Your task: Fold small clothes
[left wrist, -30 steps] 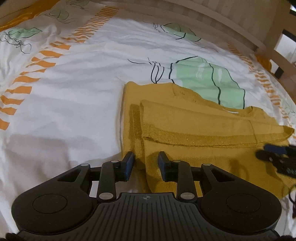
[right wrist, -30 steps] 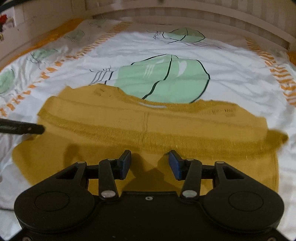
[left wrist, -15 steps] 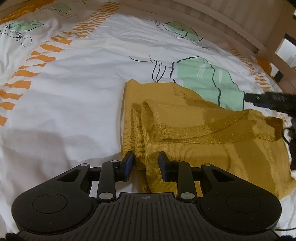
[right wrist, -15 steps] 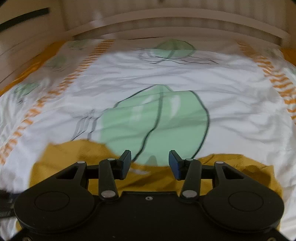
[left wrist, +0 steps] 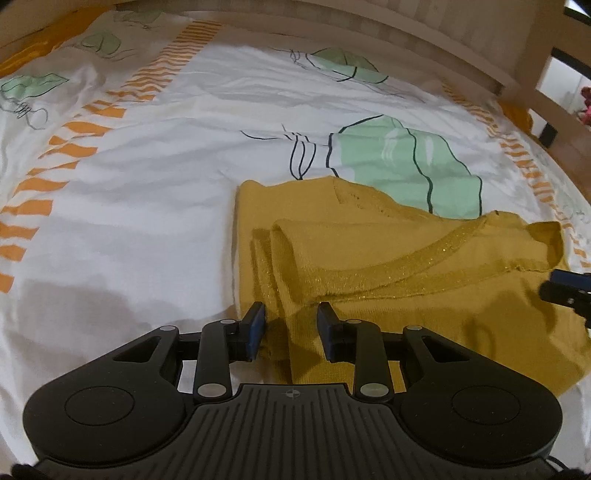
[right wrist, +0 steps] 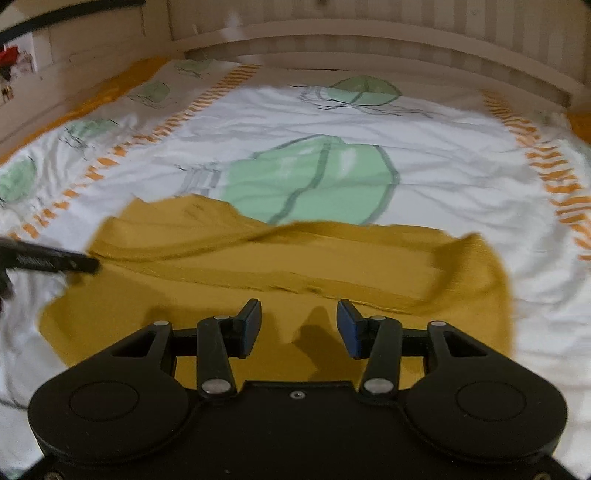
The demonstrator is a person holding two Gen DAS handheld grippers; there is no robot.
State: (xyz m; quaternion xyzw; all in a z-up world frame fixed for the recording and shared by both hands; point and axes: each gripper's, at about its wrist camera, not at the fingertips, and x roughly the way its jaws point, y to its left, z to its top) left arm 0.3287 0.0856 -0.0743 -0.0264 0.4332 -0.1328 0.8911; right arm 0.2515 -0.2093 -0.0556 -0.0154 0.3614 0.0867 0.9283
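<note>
Sweater (left wrist: 406, 295), mustard knit, part-folded on bed (left wrist: 147, 206): soft, light, limp, likely to sag and slip; best pinched at doubled hem or fold edge; left tool (left wrist: 290, 328) narrowly parted astride near fold, right tool (right wrist: 297, 328) wide, empty above it.

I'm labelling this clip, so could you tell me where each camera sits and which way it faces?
Left wrist: sits on the left gripper, looking forward over the yellow sweater's left edge; the right gripper pokes in at right.
Right wrist: sits on the right gripper, facing the headboard across the sweater; left gripper enters left.
Shared: sweater and patterned bedsheet.
</note>
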